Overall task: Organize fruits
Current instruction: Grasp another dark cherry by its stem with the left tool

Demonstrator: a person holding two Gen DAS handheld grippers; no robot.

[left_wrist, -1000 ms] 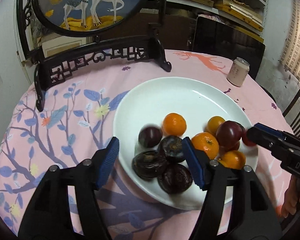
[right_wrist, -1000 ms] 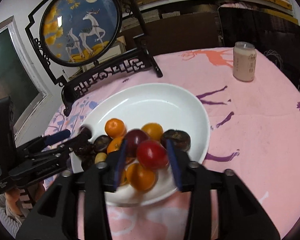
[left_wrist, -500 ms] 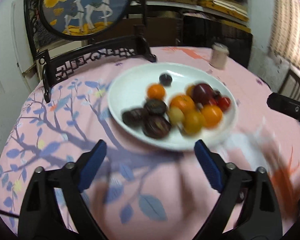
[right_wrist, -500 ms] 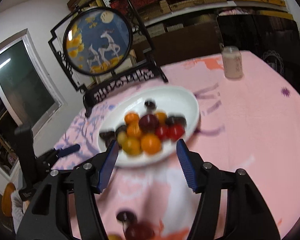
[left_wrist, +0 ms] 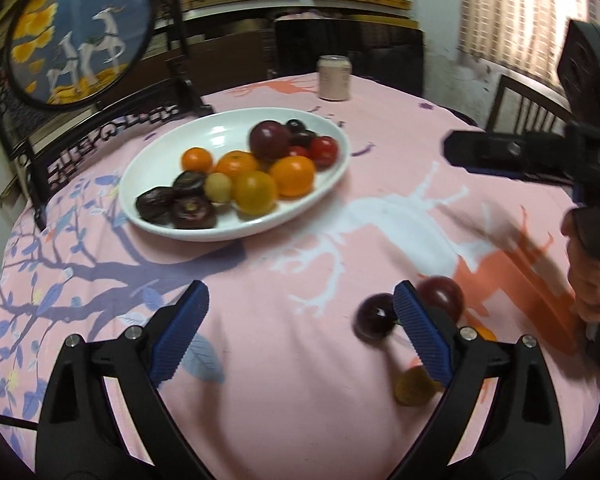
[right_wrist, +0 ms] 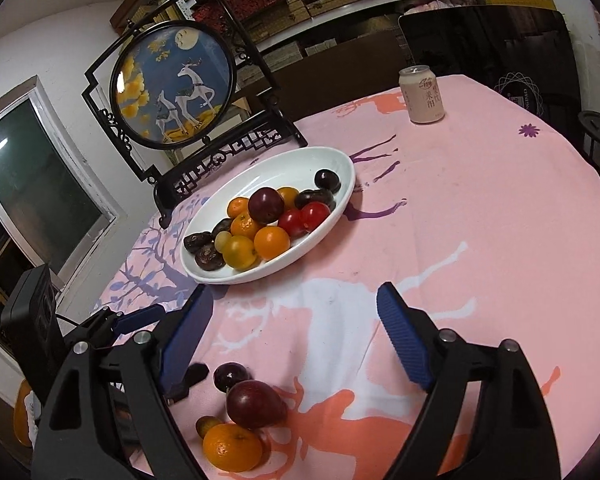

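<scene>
A white plate [left_wrist: 160,152] [right_wrist: 340,168] on the pink tablecloth holds several fruits: oranges, dark plums, red tomatoes. Loose fruits lie on the cloth near the front edge: a dark plum [left_wrist: 374,316] [right_wrist: 230,376], a larger red plum [left_wrist: 444,294] [right_wrist: 254,404], an orange [right_wrist: 232,446] and a small brown fruit [left_wrist: 414,386] [right_wrist: 206,426]. My left gripper [left_wrist: 300,332] is open and empty, its right finger just beside the loose plums. My right gripper [right_wrist: 292,336] is open and empty, above the loose fruits. The right gripper shows at the right of the left wrist view [left_wrist: 540,156].
A round deer screen on a black carved stand [right_wrist: 176,84] [left_wrist: 80,32] stands behind the plate. A drink can [right_wrist: 422,94] [left_wrist: 334,78] stands at the table's far side. Dark chairs ring the table; shelves are behind.
Both grippers have pulled back from the plate toward the table's front edge and opened wide. The red tomato the right gripper was at is in the plate. Loose fruits have come into view.
</scene>
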